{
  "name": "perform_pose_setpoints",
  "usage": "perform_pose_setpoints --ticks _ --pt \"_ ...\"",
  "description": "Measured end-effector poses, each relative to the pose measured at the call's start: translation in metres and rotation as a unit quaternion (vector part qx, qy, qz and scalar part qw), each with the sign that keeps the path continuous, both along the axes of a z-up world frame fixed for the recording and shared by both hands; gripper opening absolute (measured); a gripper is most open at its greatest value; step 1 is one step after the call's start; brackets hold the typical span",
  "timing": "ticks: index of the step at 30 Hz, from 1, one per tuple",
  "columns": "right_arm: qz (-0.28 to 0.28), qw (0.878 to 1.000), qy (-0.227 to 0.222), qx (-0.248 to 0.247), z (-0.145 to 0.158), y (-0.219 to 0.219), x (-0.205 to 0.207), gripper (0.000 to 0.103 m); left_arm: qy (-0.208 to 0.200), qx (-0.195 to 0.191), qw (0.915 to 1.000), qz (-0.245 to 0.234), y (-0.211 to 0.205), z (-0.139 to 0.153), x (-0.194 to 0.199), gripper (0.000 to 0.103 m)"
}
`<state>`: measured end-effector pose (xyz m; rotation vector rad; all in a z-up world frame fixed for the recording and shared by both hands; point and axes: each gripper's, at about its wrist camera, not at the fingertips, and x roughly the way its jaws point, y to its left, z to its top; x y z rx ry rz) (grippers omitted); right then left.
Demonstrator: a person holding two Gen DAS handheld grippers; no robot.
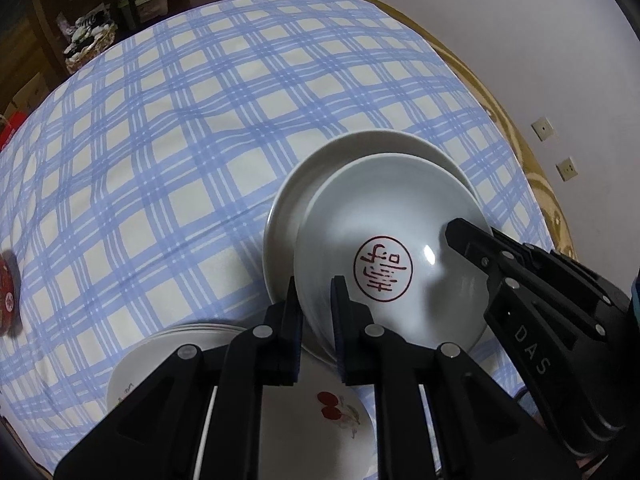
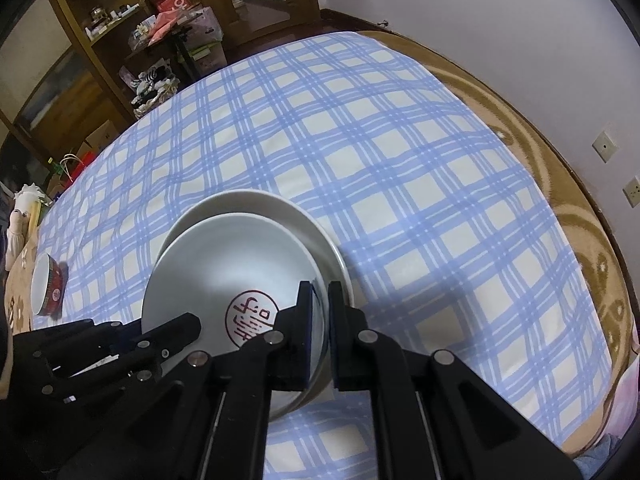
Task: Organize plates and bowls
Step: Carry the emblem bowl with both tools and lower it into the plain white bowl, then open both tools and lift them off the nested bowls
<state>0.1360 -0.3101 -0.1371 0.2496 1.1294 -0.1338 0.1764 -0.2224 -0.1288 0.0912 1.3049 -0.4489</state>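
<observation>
A white bowl with a red round seal mark (image 1: 380,240) (image 2: 224,276) is held tilted above a larger plain white plate (image 1: 304,184) (image 2: 276,208) lying on the checked cloth. My left gripper (image 1: 314,300) is shut on the bowl's left rim. My right gripper (image 2: 320,308) is shut on the bowl's right rim; it shows in the left wrist view (image 1: 472,256). A stack of white plates with a red cherry print (image 1: 304,412) lies under my left gripper. A red-patterned bowl (image 2: 48,288) (image 1: 6,292) lies on its side at the far left.
The blue-and-white checked cloth (image 1: 180,140) (image 2: 400,160) covers a round table with a tan patterned edge (image 2: 592,248). A white wall with sockets (image 2: 604,146) is at the right. Cluttered wooden shelves (image 2: 92,40) stand behind.
</observation>
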Motion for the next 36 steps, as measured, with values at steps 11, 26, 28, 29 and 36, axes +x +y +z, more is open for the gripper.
perform_pose_setpoints --ticks 11,26,28,29,36 --pt "-0.001 1.0 0.0 -0.002 0.001 -0.002 -0.002 0.009 0.005 0.001 1.0 -0.001 0.0 0.004 0.001 0.014" --pt "-0.001 1.0 0.0 -0.001 0.001 -0.002 -0.002 0.009 -0.016 0.031 0.9991 -0.024 -0.004 0.013 -0.006 0.015" --pt "-0.002 1.0 0.0 0.001 0.001 -0.002 -0.002 0.009 -0.013 0.025 0.9995 -0.018 -0.001 0.016 -0.005 0.015" --pt "-0.003 1.0 -0.001 0.0 0.001 -0.002 -0.002 0.01 -0.014 0.025 0.9995 -0.015 0.001 0.019 -0.005 0.015" --pt "-0.003 1.0 0.005 0.002 0.001 0.0 -0.002 0.011 -0.031 0.009 0.9994 -0.013 0.013 0.051 -0.004 0.015"
